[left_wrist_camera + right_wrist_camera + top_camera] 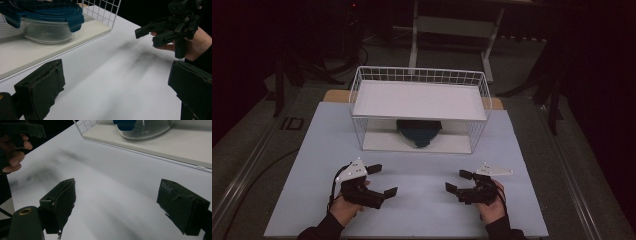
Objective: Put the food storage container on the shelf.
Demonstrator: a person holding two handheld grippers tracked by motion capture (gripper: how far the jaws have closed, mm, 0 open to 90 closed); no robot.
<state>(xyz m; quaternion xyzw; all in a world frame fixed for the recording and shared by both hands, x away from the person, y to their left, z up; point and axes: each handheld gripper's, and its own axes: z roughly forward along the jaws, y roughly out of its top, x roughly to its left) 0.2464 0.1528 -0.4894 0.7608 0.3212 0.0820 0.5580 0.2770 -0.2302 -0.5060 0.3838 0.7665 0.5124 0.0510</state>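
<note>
Inside white wire rack (419,79), lidded glass container (419,132) on lower shelf; both grippers' fingers wide, empty

High view overlooks; gripper views (low) share table (422,200).

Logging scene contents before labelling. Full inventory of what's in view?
wire rack: 1, white, far middle of the table, two tiers with a flat upper shelf
container: 1, clear glass with a clipped blue lid, on the rack's lower shelf, centred
table: 1, pale top, rack standing on it
left claw: 1, black, open, near left, above the table, holding nothing
right claw: 1, black, open, near right, holding nothing
hands: 2, one gripping each claw, dark sleeves
</note>
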